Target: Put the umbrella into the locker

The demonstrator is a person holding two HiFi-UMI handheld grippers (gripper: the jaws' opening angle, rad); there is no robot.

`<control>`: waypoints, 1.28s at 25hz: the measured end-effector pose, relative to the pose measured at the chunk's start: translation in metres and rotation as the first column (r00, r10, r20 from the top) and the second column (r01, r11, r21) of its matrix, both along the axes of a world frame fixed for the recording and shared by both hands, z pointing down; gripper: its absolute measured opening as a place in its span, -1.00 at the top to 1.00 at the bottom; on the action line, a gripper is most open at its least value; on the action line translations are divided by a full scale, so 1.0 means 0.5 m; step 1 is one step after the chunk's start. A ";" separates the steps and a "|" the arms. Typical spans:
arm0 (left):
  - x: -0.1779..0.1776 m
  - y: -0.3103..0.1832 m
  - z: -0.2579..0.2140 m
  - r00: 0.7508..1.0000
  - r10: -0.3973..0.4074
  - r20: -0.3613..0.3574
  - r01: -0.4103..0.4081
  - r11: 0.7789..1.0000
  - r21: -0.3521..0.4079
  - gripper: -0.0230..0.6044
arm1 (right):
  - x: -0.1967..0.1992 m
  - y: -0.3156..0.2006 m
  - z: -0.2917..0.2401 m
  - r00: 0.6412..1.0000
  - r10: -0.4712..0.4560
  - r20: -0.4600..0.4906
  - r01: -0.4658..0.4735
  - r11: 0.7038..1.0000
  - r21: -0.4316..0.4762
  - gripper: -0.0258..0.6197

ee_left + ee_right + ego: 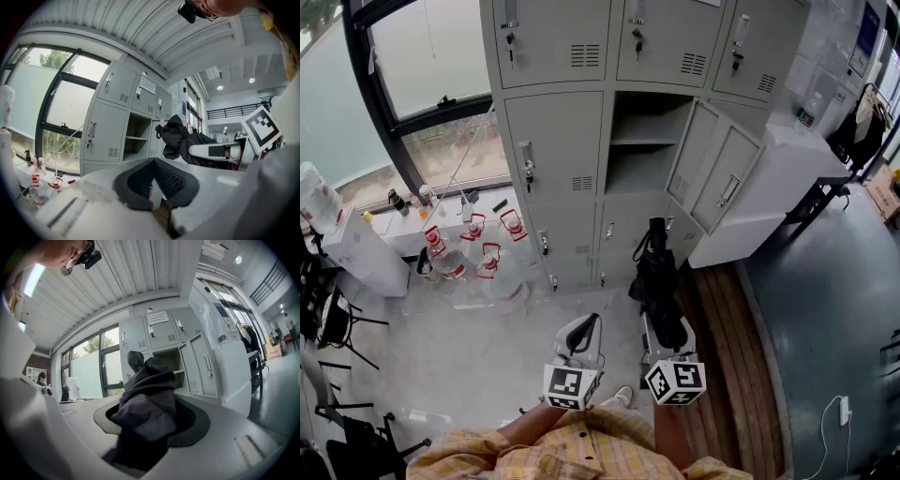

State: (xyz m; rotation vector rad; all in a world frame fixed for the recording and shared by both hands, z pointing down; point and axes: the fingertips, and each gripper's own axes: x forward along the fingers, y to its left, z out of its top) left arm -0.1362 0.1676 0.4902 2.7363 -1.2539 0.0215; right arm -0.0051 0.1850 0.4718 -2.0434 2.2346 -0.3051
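So far, at lower centre, the left gripper (589,323) is clenched on nothing; just right, the right gripper (662,326) grasps the black umbrella (654,272), well apart from the open locker (642,142) at upper middle; insertion and release remain

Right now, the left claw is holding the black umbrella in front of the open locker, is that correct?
Not quite: the right claw holds the umbrella, as the right gripper view shows, in front of the open locker.
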 end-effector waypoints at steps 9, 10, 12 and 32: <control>0.042 -0.004 0.002 1.000 -0.021 0.009 0.021 1.000 0.011 0.94 | 0.041 -0.008 -0.003 1.000 -0.022 -0.004 0.022 1.000 0.004 0.22; 0.047 -0.006 0.002 1.000 -0.025 0.016 0.024 0.999 0.021 0.94 | 0.046 -0.010 -0.005 1.000 -0.027 0.000 0.027 1.000 0.008 0.22; 0.057 -0.007 0.002 0.999 -0.030 0.024 0.029 0.999 0.032 0.94 | 0.057 -0.013 -0.007 1.000 -0.031 0.004 0.031 0.999 0.013 0.21; 0.195 -0.013 0.006 0.991 -0.130 0.039 0.128 0.991 0.028 0.94 | 0.191 -0.047 0.007 0.991 -0.131 0.003 0.131 0.991 0.015 0.21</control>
